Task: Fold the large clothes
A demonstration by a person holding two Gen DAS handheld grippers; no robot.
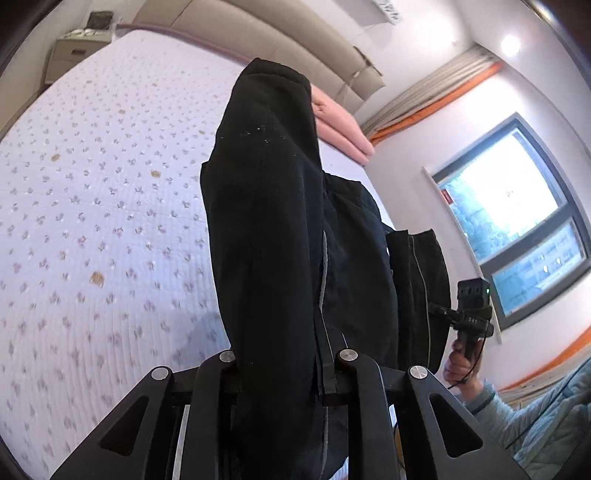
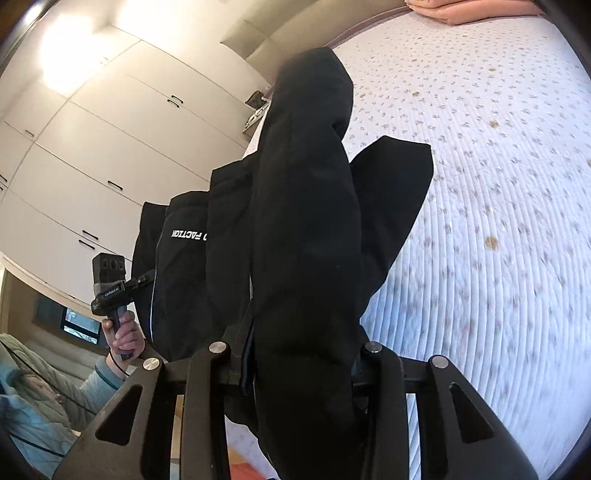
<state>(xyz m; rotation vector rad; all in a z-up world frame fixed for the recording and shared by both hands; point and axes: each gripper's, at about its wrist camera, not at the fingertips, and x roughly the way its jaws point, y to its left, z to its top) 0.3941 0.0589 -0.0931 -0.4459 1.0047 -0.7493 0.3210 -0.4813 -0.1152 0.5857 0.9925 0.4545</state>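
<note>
A large black garment (image 1: 273, 229) hangs in the air above the bed, held up between both grippers. My left gripper (image 1: 286, 373) is shut on one top edge of it; the cloth drapes over the fingers and hides them. My right gripper (image 2: 295, 365) is shut on the other top edge of the same black garment (image 2: 306, 229), which carries white lettering. The right gripper (image 1: 469, 314) shows in the left wrist view, beside the cloth. The left gripper (image 2: 114, 288) shows in the right wrist view, likewise beside the cloth.
A bed with a white flower-print quilt (image 1: 92, 206) lies below the garment. Folded pink bedding (image 1: 340, 125) sits by the padded headboard (image 1: 280, 33). A nightstand (image 1: 74, 51) stands beside the bed. White wardrobes (image 2: 103, 147) and a window (image 1: 513, 218) line the walls.
</note>
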